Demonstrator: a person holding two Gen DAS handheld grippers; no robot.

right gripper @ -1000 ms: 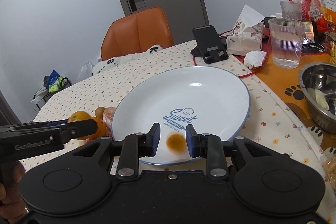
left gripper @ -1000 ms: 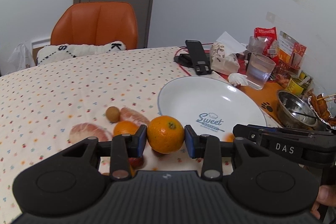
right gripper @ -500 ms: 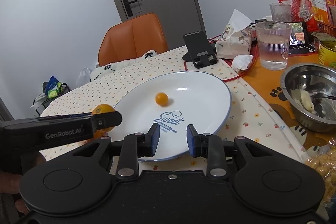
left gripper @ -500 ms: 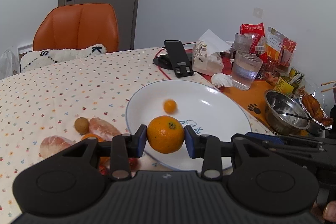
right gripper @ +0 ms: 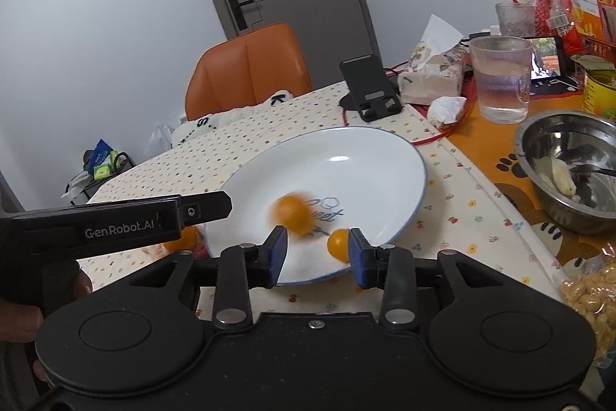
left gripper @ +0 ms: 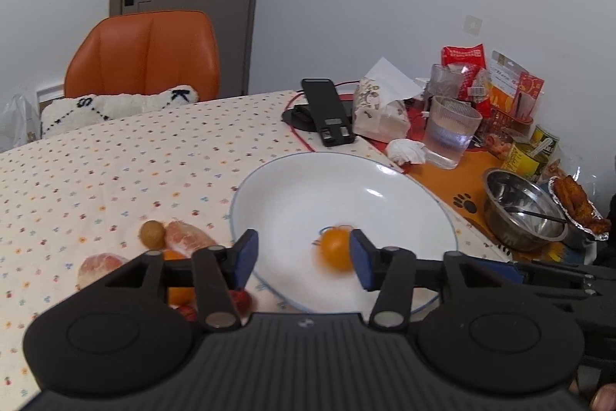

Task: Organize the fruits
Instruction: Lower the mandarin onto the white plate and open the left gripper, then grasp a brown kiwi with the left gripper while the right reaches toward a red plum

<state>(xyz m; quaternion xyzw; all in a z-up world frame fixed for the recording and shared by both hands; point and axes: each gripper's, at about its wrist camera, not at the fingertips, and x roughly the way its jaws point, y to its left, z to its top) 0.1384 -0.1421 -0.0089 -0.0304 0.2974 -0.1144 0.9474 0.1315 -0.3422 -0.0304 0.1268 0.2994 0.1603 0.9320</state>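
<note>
While two orange fruits already sit on the white plate (left gripper: 385, 180), one blurred and perhaps rolling (right gripper: 291, 210), both the left tongs (left gripper: 300, 257) and right tongs (right gripper: 315, 253) gape wide, gripping nothing. Several fruits (left gripper: 184, 237) wait at the plate's nine o'clock on the dotted worktop (left gripper: 115, 172); an orange chair (left gripper: 146, 52) stands at twelve.

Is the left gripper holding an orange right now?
No, the left gripper is open, and the blurred orange lies loose on the white plate.
</note>
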